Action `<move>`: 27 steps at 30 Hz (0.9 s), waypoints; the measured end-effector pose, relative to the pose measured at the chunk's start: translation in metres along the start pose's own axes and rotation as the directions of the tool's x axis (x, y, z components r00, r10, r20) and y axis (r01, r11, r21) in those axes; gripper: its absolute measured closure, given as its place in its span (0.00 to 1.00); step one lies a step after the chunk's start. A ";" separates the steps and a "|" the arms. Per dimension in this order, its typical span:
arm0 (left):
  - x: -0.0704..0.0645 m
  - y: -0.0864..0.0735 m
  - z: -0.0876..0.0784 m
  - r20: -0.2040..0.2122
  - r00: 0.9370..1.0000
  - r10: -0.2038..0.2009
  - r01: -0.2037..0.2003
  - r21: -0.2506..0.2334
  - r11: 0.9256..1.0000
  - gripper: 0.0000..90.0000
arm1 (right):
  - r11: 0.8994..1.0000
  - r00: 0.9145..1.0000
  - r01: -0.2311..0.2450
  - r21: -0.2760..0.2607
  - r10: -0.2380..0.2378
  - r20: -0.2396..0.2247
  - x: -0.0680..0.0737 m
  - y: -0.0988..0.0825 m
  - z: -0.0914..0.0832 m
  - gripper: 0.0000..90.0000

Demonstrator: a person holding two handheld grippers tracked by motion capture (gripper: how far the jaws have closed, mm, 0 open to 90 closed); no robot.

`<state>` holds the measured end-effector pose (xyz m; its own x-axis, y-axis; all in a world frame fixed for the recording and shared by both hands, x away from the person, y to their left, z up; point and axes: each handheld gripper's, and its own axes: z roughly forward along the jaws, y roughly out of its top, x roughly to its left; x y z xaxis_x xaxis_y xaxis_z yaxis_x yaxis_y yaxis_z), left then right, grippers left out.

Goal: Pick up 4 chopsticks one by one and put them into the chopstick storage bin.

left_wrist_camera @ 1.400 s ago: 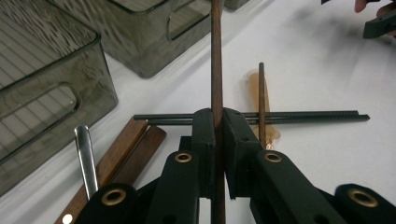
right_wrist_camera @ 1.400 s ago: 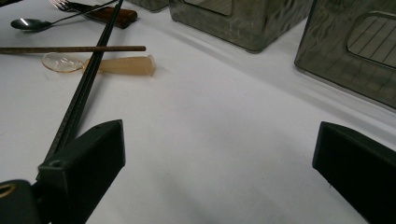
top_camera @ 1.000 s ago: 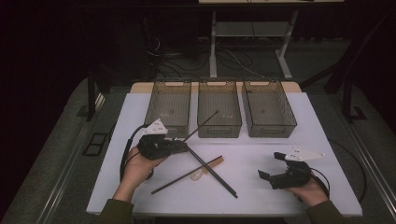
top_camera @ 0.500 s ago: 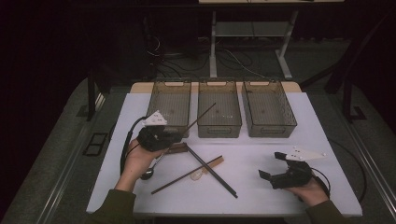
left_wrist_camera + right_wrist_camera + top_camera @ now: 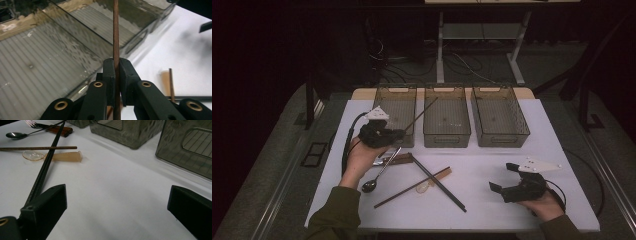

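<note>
1. My left tongs [image 5: 398, 134] have lifted a thin brown wooden chopstick [image 5: 419, 113] off the white table [image 5: 492, 200]. A moment ago my hand was lower and closer to me. Now it is up by the see-through plastic bins.
2. That tells me the pick-up worked. I think the next job is to drop the stick into a bin.
3. In the left gripper view, the two black jaws are almost shut. They squeeze the brown stick [image 5: 116, 37] tight between their pads, and it pokes straight up past them.
4. From above, the stick slants over the gap between the left bin [image 5: 382, 102] and the middle bin [image 5: 447, 137]. Its far tip is over the middle one. I cannot tell yet which bin it is for.
5. My right tongs [image 5: 504, 177] sit on the table on the right side and have not moved. Their jaws [image 5: 117, 202] are wide open, with nothing between them.
6. The bins are smoky grey and see-through, with stripy ridged floors and cut-out handles. The right bin [image 5: 524, 130] looks empty.
7. Left on the table is a long black chopstick [image 5: 439, 184] that crosses over another brown chopstick [image 5: 404, 192].
8. A shiny metal spoon [image 5: 377, 177] lies by my left hand. A clear, yellowish plastic spoon [image 5: 53, 156] lies under the sticks.
9. A fork with a brown wooden handle [image 5: 53, 129] lies behind them.
10. The stick is thin and smooth, so it could slip or swing if I go too fast.
</note>
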<state>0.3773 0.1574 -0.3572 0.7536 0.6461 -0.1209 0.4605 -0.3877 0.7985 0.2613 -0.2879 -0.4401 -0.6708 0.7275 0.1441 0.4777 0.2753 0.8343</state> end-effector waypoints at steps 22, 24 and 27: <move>0.045 0.029 0.013 -0.121 0.991 -0.049 0.054 0.040 0.998 0.93 | 1.000 1.000 -0.001 -0.004 0.001 0.000 0.000 0.000 -0.001 0.02; 0.049 0.031 0.014 -0.137 0.989 -0.052 0.057 0.037 0.998 0.93 | 1.000 1.000 -0.002 -0.004 0.002 -0.002 0.001 0.000 -0.001 0.02; 0.057 0.031 0.016 -0.157 0.984 -0.080 0.085 0.024 0.996 0.93 | 1.000 1.000 -0.004 -0.006 0.004 -0.002 0.001 0.000 -0.002 0.02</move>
<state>0.4426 0.1717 -0.3486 0.6312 0.7704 -0.0905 0.5339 -0.3468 0.7711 0.2598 -0.2881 -0.4391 -0.6698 0.7275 0.1486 0.4771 0.2683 0.8369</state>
